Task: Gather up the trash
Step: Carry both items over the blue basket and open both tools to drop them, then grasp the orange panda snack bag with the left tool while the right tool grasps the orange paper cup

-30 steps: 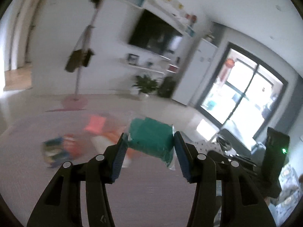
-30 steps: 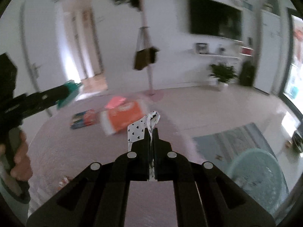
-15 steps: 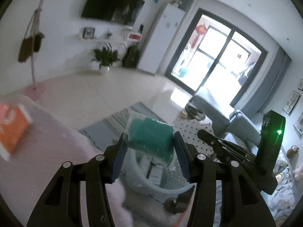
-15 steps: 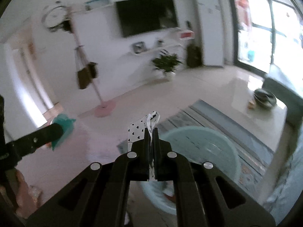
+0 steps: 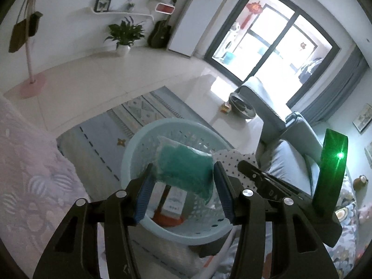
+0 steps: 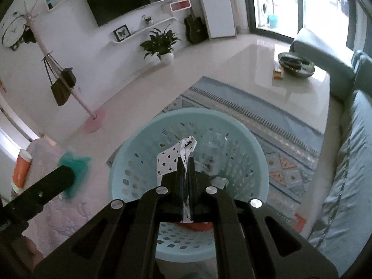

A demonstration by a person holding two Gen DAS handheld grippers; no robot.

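Observation:
My left gripper [image 5: 183, 174] is shut on a teal packet [image 5: 186, 169] in clear wrap and holds it above a light blue perforated basket [image 5: 139, 139]. My right gripper [image 6: 185, 162] is shut on a white wrapper with black hearts [image 6: 169, 155], held over the same basket [image 6: 255, 153]. The basket holds a white carton [image 5: 174, 201] and an orange item [image 5: 167, 218]. The right gripper and its wrapper [image 5: 232, 157] show at the right of the left wrist view. The left gripper's finger with the teal packet [image 6: 76, 165] shows at the left of the right wrist view.
The basket stands on a patterned blue-grey rug [image 6: 232, 97] beside a pink-covered table [image 5: 28, 162] with an orange packet [image 6: 21, 169] on it. A grey sofa [image 6: 348, 139] runs along the right. A coat stand [image 6: 69, 93] and a potted plant [image 6: 162, 44] stand by the far wall.
Both grippers have swung from over the pink table to above the basket, still holding the teal packet and the heart-print wrapper.

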